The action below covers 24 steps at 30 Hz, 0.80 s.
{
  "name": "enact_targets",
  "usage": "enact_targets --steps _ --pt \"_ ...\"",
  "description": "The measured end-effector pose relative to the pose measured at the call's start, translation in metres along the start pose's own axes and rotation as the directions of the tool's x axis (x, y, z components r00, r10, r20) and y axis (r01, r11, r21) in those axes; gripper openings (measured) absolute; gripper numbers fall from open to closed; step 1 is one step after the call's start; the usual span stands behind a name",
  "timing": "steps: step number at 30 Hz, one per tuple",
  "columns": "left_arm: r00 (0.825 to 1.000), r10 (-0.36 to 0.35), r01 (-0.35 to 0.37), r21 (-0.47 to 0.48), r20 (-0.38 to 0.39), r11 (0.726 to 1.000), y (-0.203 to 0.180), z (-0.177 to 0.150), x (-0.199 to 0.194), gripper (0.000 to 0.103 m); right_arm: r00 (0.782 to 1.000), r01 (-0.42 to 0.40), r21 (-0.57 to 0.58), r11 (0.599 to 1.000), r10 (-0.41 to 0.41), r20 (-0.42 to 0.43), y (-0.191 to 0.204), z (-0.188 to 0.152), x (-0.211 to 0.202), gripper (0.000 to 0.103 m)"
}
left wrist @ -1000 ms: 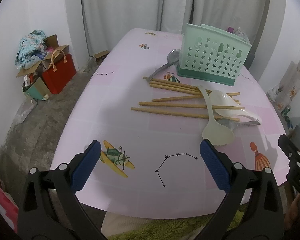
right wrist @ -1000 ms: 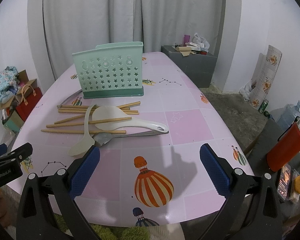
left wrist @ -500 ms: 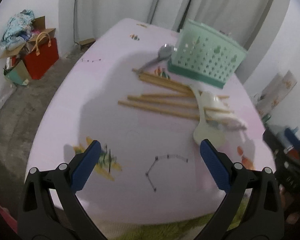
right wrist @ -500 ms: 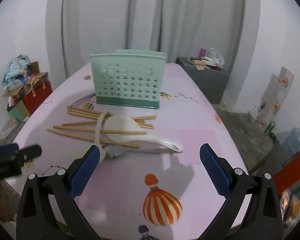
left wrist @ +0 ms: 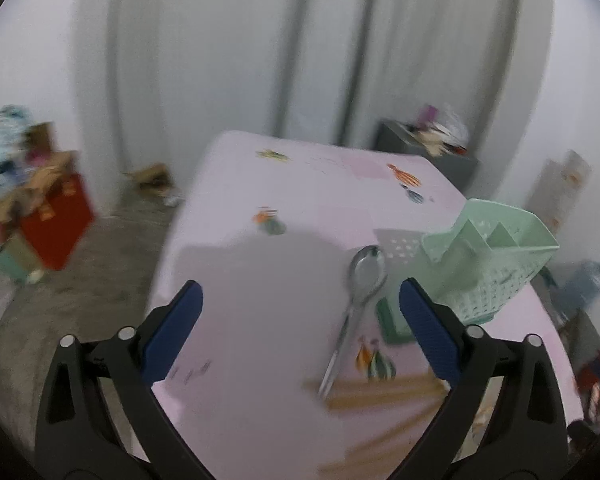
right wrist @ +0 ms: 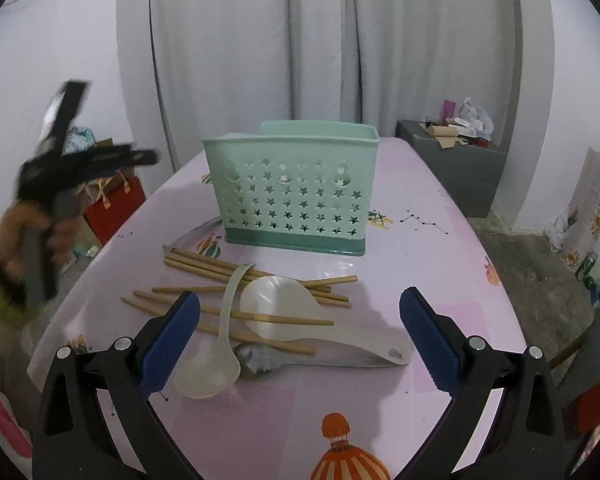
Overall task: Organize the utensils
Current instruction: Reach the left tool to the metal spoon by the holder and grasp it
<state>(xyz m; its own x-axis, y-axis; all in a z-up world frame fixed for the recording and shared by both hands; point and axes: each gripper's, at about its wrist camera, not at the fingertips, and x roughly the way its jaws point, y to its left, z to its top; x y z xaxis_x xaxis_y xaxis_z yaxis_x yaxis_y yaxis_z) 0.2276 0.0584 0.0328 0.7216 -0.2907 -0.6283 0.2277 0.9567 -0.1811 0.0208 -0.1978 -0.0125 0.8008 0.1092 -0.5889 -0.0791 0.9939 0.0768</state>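
A mint-green caddy [right wrist: 292, 196] with star holes stands upright on the pink table [right wrist: 412, 280]. In front of it lie several wooden chopsticks [right wrist: 204, 266], a white ladle [right wrist: 208, 372], a white rice paddle [right wrist: 280, 300] and a metal spoon [right wrist: 256, 358]. My right gripper [right wrist: 300, 296] hovers open above this pile, holding nothing. A hand [right wrist: 28, 224] carries my left gripper [right wrist: 100, 158] raised at the table's left. In the blurred left wrist view, the left gripper [left wrist: 300, 292] is closing with nothing between its pads; below lie a second metal spoon [left wrist: 360, 280], the caddy [left wrist: 488, 264] and chopstick ends [left wrist: 380, 394].
A red bag [left wrist: 56, 224] and cardboard boxes sit on the floor to the left of the table. A grey cabinet [right wrist: 460, 168] with clutter stands at the back right. White curtains hang behind. Bottles and patterned paper line the right wall.
My left gripper has swung up and forward along the table's left side; its view now shows the spoon beside the caddy. My right gripper has edged closer to the utensil pile.
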Motion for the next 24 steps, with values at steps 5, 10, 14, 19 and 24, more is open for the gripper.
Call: enact_targets --steps 5,10,14,19,24 --pt "0.965 -0.214 0.212 -0.029 -0.152 0.977 0.006 0.025 0.071 0.051 0.999 -0.007 -0.011 1.0 0.006 -0.052 0.001 0.0 0.016 0.097" --pt "0.9 -0.338 0.335 -0.06 -0.275 0.94 0.006 0.032 0.13 0.041 0.995 -0.007 0.011 1.0 0.008 -0.099 -0.005 -0.001 0.029 0.097" --pt "0.819 -0.441 0.441 -0.089 -0.366 0.893 0.002 0.036 0.16 0.038 0.99 0.001 0.028 1.0 0.002 -0.138 -0.011 -0.003 0.039 0.097" --pt "0.766 -0.435 0.473 -0.044 -0.474 0.88 -0.011 0.036 0.19 0.038 0.986 0.008 0.04 0.999 -0.001 -0.169 -0.016 -0.004 0.05 0.097" --pt "0.748 -0.418 0.492 0.009 -0.516 0.87 -0.023 0.037 0.198 0.031 0.982 0.009 0.054 0.999 0.002 -0.188 -0.019 -0.006 0.056 0.097"
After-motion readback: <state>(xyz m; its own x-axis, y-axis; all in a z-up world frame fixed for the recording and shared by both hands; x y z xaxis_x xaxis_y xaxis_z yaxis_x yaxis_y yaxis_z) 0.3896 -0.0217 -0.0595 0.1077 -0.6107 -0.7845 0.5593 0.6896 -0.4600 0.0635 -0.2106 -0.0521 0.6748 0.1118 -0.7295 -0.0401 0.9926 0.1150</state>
